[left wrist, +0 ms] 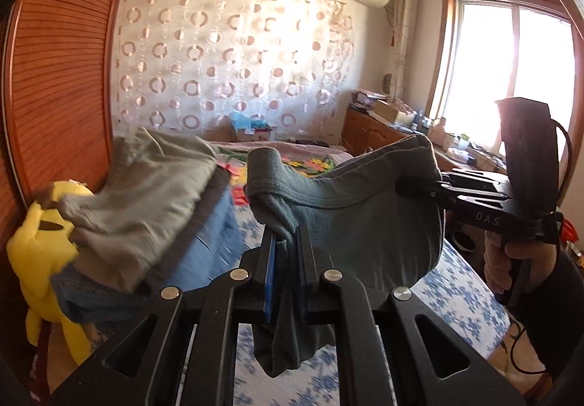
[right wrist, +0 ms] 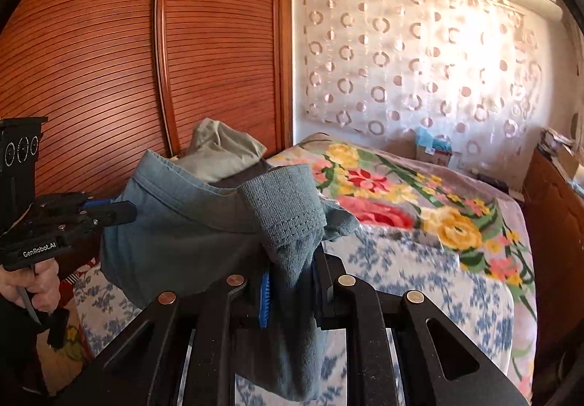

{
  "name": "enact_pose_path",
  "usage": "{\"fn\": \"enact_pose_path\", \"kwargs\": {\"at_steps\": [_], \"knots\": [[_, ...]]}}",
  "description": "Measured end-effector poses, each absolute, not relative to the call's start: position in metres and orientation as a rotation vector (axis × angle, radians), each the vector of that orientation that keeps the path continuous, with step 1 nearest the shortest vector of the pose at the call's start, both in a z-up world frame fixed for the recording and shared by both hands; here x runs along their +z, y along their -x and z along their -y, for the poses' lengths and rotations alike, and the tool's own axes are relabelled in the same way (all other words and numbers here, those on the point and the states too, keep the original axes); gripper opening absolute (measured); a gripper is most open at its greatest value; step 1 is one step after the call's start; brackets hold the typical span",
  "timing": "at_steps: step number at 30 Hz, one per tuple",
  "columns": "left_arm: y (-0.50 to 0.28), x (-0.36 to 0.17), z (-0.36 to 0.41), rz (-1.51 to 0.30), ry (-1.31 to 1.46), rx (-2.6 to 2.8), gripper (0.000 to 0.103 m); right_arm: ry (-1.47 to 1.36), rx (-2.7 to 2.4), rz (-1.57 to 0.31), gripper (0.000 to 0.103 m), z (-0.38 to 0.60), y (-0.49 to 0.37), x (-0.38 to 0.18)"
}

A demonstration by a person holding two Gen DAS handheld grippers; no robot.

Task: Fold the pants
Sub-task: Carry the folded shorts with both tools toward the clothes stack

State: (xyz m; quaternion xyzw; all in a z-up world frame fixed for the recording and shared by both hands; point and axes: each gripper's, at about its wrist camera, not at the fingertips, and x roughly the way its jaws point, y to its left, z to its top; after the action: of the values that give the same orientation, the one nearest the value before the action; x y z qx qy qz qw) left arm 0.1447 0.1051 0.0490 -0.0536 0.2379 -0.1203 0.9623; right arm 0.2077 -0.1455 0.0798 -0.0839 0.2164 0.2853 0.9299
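Note:
Grey-green pants [left wrist: 346,209] hang in the air above the bed, stretched by the waistband between both grippers. My left gripper [left wrist: 286,238] is shut on one end of the waistband. My right gripper [right wrist: 292,260] is shut on the other end; the cloth [right wrist: 292,209] bunches over its fingers and hangs down between them. In the left wrist view the right gripper [left wrist: 408,185] shows at the right, clamped on the cloth. In the right wrist view the left gripper [right wrist: 124,211] shows at the left, at the waistband's edge.
A pile of clothes [left wrist: 146,194] lies at the left on the bed with the blue-flowered sheet [left wrist: 460,296], with a yellow plush toy [left wrist: 40,252] beside it. A floral blanket [right wrist: 419,194] covers the far bed. A wooden wardrobe [right wrist: 109,59] stands left, a wooden cabinet [right wrist: 554,223] right.

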Motion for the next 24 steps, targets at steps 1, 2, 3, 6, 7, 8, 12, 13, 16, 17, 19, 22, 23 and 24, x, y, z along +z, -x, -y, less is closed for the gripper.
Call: {"fn": "enact_pose_path", "kwargs": {"at_steps": [1, 2, 3, 6, 7, 8, 12, 13, 16, 17, 19, 22, 23, 24], "knots": [[-0.149, 0.053, -0.110, -0.477, 0.108, -0.235, 0.011, 0.178, 0.590, -0.439, 0.017, 0.143, -0.213, 0.083], [-0.152, 0.056, -0.114, -0.472, 0.108, -0.227, 0.011, 0.184, 0.597, -0.434, 0.017, 0.141, -0.219, 0.087], [-0.155, 0.060, -0.117, -0.464, 0.107, -0.217, 0.011, 0.189, 0.603, -0.428, 0.017, 0.139, -0.224, 0.090], [-0.160, 0.066, -0.129, -0.445, 0.108, -0.188, 0.011, 0.202, 0.625, -0.407, 0.017, 0.132, -0.241, 0.100], [-0.162, 0.067, -0.131, -0.442, 0.110, -0.181, 0.011, 0.206, 0.632, -0.401, 0.017, 0.128, -0.245, 0.102], [-0.165, 0.068, -0.134, -0.439, 0.111, -0.169, 0.011, 0.210, 0.638, -0.396, 0.017, 0.126, -0.252, 0.104], [-0.177, 0.066, -0.144, -0.441, 0.107, -0.123, 0.011, 0.228, 0.664, -0.385, 0.017, 0.115, -0.275, 0.102], [-0.181, 0.066, -0.145, -0.444, 0.107, -0.114, 0.011, 0.231, 0.671, -0.385, 0.017, 0.114, -0.279, 0.099], [-0.188, 0.062, -0.150, -0.449, 0.109, -0.085, 0.011, 0.237, 0.687, -0.394, 0.017, 0.111, -0.293, 0.092], [-0.186, 0.062, -0.153, -0.451, 0.113, -0.080, 0.011, 0.237, 0.691, -0.398, 0.017, 0.112, -0.297, 0.090], [-0.188, 0.060, -0.154, -0.454, 0.120, -0.070, 0.011, 0.240, 0.696, -0.401, 0.017, 0.112, -0.304, 0.089], [-0.192, 0.059, -0.157, -0.450, 0.126, -0.059, 0.011, 0.247, 0.702, -0.401, 0.017, 0.110, -0.317, 0.089], [-0.193, 0.059, -0.159, -0.448, 0.129, -0.055, 0.011, 0.249, 0.701, -0.402, 0.017, 0.109, -0.322, 0.089], [-0.194, 0.058, -0.160, -0.445, 0.134, -0.052, 0.011, 0.253, 0.709, -0.401, 0.017, 0.107, -0.325, 0.090]]}}
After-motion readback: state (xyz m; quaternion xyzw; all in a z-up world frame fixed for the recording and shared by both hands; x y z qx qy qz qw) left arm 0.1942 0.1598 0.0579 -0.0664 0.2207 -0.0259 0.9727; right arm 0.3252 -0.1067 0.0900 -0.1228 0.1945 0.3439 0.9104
